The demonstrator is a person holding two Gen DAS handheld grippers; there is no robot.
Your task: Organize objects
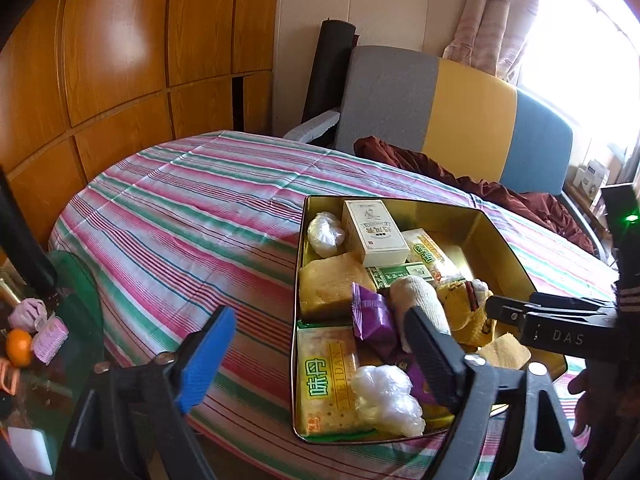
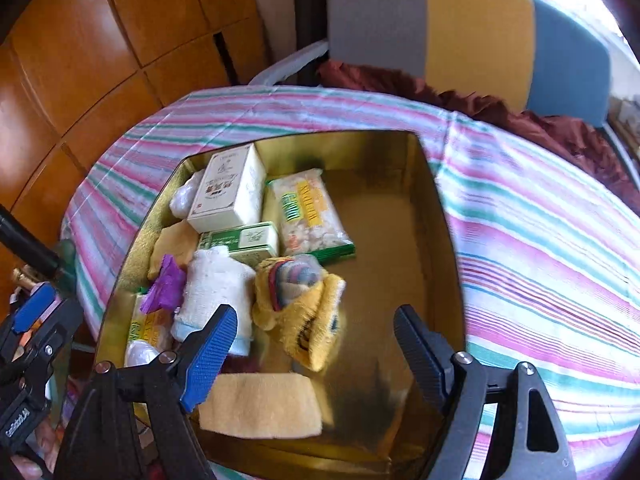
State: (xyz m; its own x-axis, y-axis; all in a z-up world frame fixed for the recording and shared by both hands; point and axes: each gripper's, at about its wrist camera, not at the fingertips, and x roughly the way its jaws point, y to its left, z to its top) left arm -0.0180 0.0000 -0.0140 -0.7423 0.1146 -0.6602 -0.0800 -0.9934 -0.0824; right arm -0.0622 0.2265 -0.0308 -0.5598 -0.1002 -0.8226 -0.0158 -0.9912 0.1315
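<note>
A gold tin box sits on the striped cloth and holds several items: a cream carton, cracker packs, a purple wrapper, a white rolled cloth, a yellow cloth bundle, yellow sponges and white plastic bags. My left gripper is open and empty above the box's near left edge. My right gripper is open and empty over the box, just above the yellow bundle and sponge; it also shows in the left wrist view.
The striped cloth covers a round table. A grey, yellow and blue chair with a dark red cloth stands behind it. A glass side table at left holds an orange and small pink packets. Wooden cabinets line the back.
</note>
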